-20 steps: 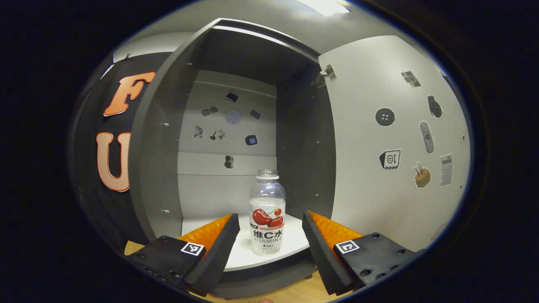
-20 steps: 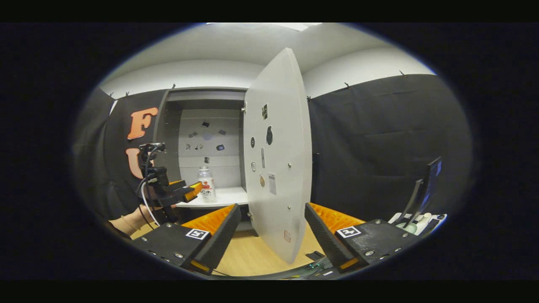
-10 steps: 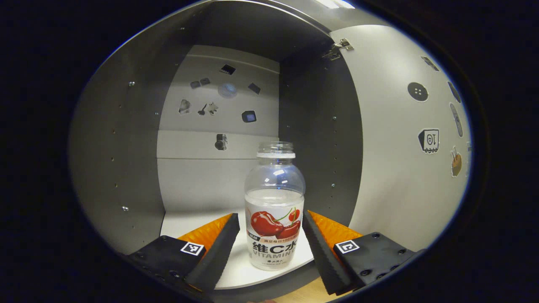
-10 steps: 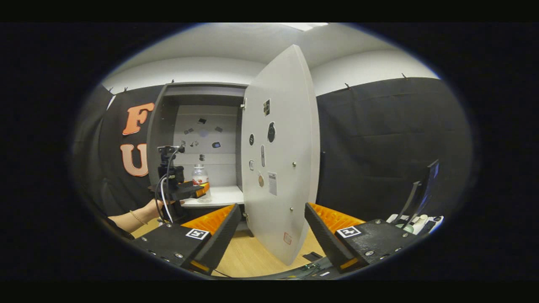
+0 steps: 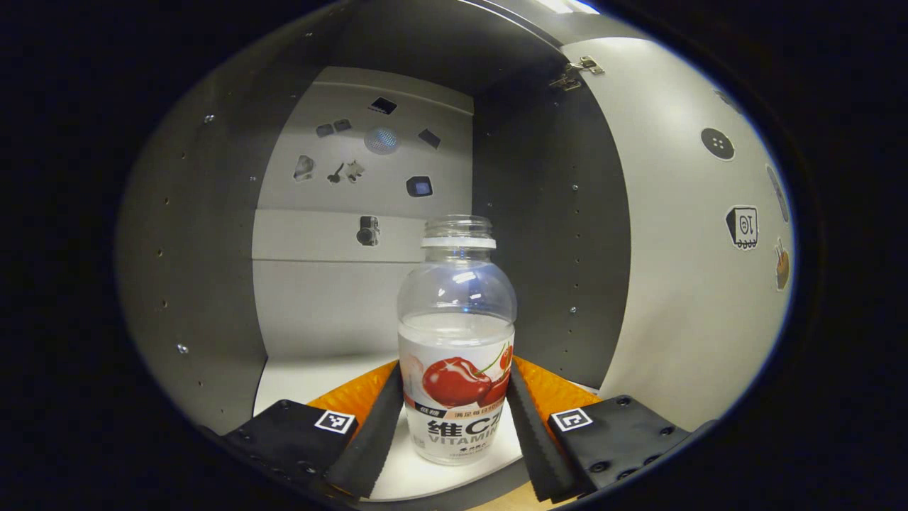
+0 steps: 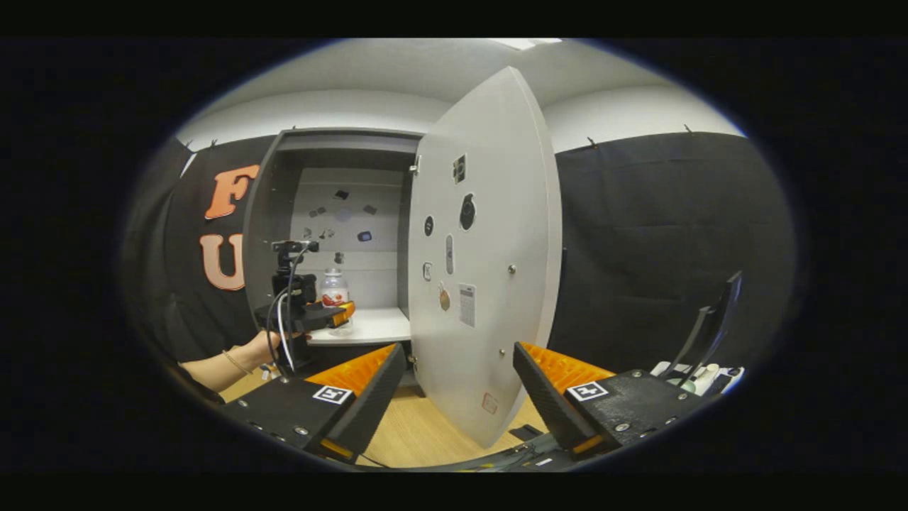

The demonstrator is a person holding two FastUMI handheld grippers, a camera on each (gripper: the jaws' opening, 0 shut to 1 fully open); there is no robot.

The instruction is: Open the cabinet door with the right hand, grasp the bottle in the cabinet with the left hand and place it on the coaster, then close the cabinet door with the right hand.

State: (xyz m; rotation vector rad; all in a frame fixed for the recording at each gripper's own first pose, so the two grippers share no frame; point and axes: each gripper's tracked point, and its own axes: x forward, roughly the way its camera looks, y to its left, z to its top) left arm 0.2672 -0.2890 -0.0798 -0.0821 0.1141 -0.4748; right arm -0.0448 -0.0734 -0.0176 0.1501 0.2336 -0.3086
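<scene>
Looking along the left gripper (image 5: 454, 426), the bottle (image 5: 456, 341) stands upright on the white shelf (image 5: 312, 372) inside the cabinet (image 5: 191, 241), right near the front edge, with no cap on it and clear liquid about halfway up. Its fingers (image 5: 372, 433) sit on either side of the bottle's lower label and look to be touching it on both sides, so I'd call that pinching the bottle, though how hard it squeezes I can't tell. Over in the right gripper view, the right gripper (image 6: 457, 387) is spread wide with nothing between its fingers, sitting well back from the cabinet, and the edge of the cabinet door (image 6: 482, 262) shows in the gap. That door is swung open, stickers all over its inside face. You can also see the person's hand (image 6: 259, 348) holding the left gripper (image 6: 333, 316) up at the shelf, around the bottle (image 6: 333, 294). Light wooden tabletop (image 6: 418, 433) below.
</scene>
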